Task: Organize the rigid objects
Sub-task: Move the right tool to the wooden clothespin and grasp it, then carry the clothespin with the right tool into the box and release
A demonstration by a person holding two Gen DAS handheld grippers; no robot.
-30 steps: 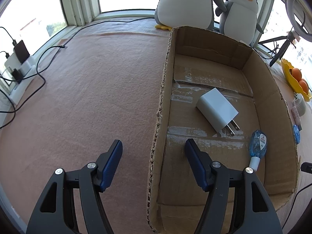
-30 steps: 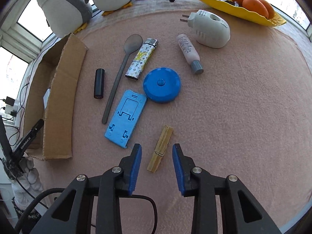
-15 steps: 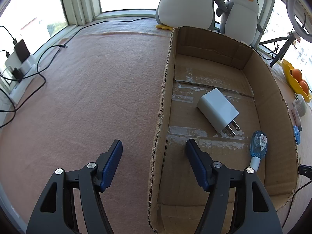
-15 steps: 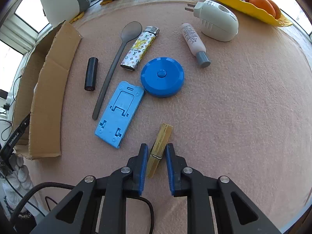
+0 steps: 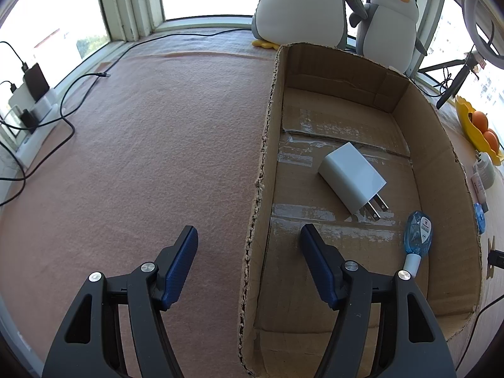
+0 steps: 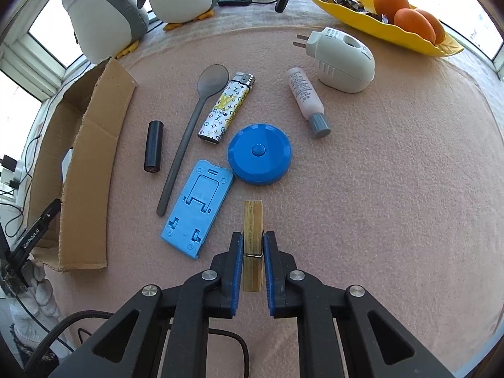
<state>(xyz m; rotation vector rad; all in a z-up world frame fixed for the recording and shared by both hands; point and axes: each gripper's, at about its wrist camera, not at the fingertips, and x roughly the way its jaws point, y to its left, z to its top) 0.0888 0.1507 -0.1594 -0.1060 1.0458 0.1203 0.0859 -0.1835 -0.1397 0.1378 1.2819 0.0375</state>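
My right gripper (image 6: 253,236) has its blue pads pressed on both sides of a wooden clothespin (image 6: 253,217) that lies on the pink felt; its jaws are closing on it. Left of it lie a blue phone stand (image 6: 198,208), a round blue tape measure (image 6: 260,154), a grey spoon (image 6: 189,132), a patterned lighter (image 6: 226,108) and a black cylinder (image 6: 153,145). My left gripper (image 5: 248,231) stands open, astride the left wall of the cardboard box (image 5: 346,72) without touching it. Inside the box lie a white charger (image 5: 349,176) and a blue correction tape (image 5: 417,234).
A pink tube (image 6: 307,99) and a white plug-in device (image 6: 345,60) lie farther back, with a yellow dish of oranges (image 6: 362,19) behind. Two plush penguins (image 6: 104,15) stand beyond the box. Cables and a power strip (image 5: 31,104) run along the left window sill.
The right gripper's jaws came together around the clothespin, which now points straight ahead between the pads. The left gripper stayed put over the box wall.
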